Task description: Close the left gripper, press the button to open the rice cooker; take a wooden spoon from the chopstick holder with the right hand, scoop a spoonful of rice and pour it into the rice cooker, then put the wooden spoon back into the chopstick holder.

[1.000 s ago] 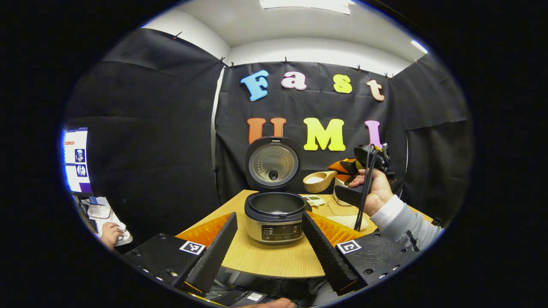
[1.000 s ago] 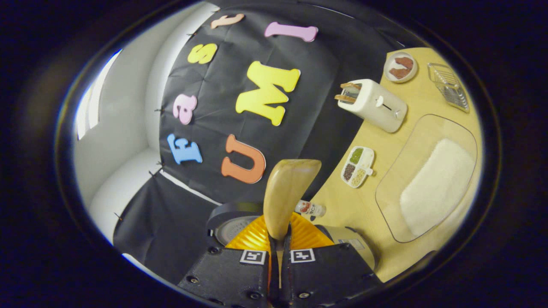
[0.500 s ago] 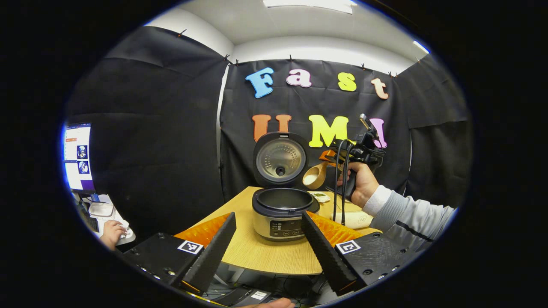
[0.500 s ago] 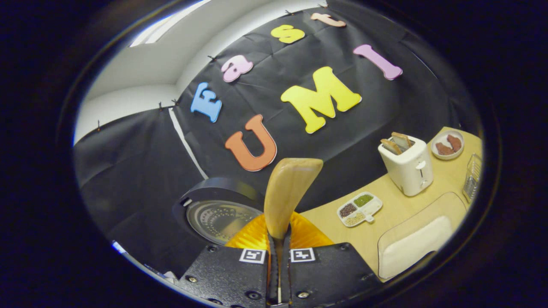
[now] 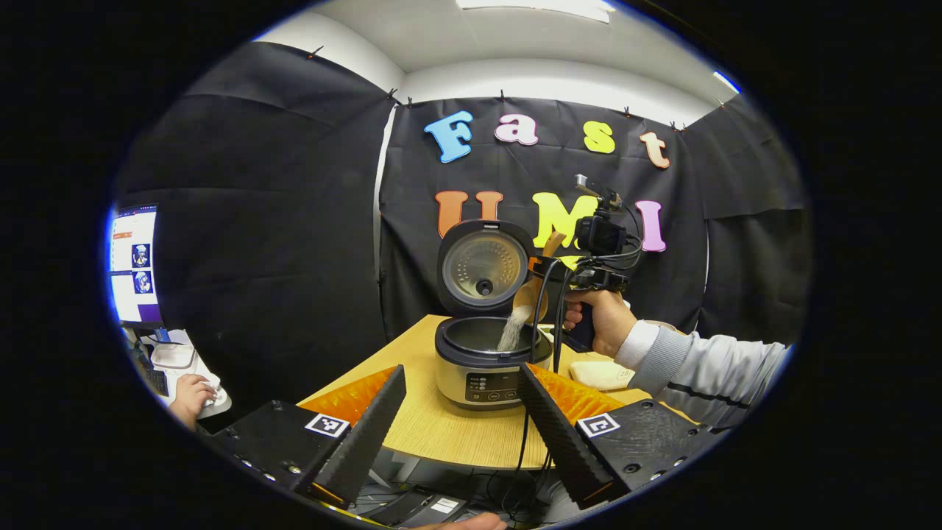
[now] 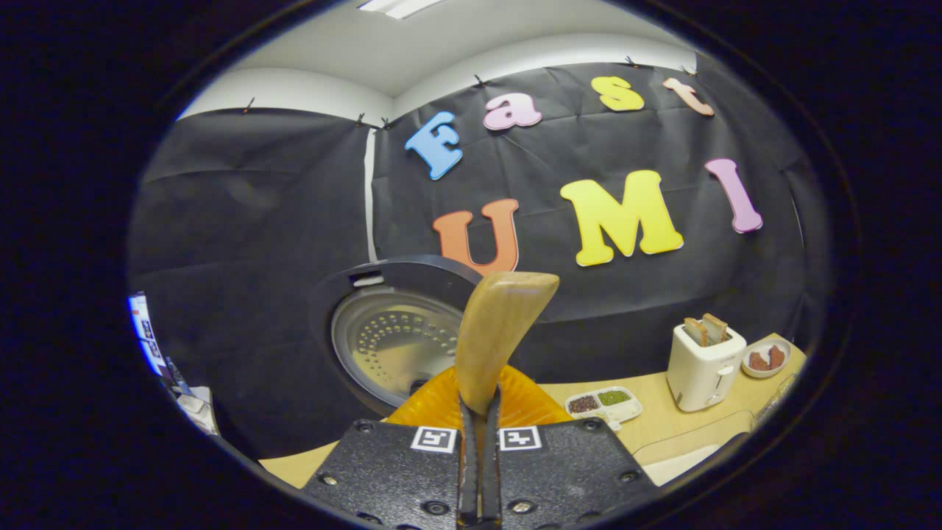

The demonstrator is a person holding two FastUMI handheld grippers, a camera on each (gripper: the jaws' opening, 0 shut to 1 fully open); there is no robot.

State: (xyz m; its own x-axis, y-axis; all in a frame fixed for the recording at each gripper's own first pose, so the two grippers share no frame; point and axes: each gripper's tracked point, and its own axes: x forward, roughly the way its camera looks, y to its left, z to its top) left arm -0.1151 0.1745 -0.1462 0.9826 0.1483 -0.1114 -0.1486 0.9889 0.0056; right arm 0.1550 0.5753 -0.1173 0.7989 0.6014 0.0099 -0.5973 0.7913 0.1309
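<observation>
Gaping wide, left gripper [image 5: 462, 412] hangs short of the table [image 5: 456, 442]; beyond it rice cooker [image 5: 491, 361] sits lid up, rice [image 5: 513, 329] streaming in from the tipped wooden spoon [image 6: 494, 335] clamped in right gripper [image 6: 478, 412]; toaster [image 6: 703, 358] and sectioned dish [image 6: 603, 404] farther back

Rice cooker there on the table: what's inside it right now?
A stream of rice falls from the wooden spoon into the open rice cooker. Its dark inner pot shows near the rim; the front wall hides the bottom.
</observation>
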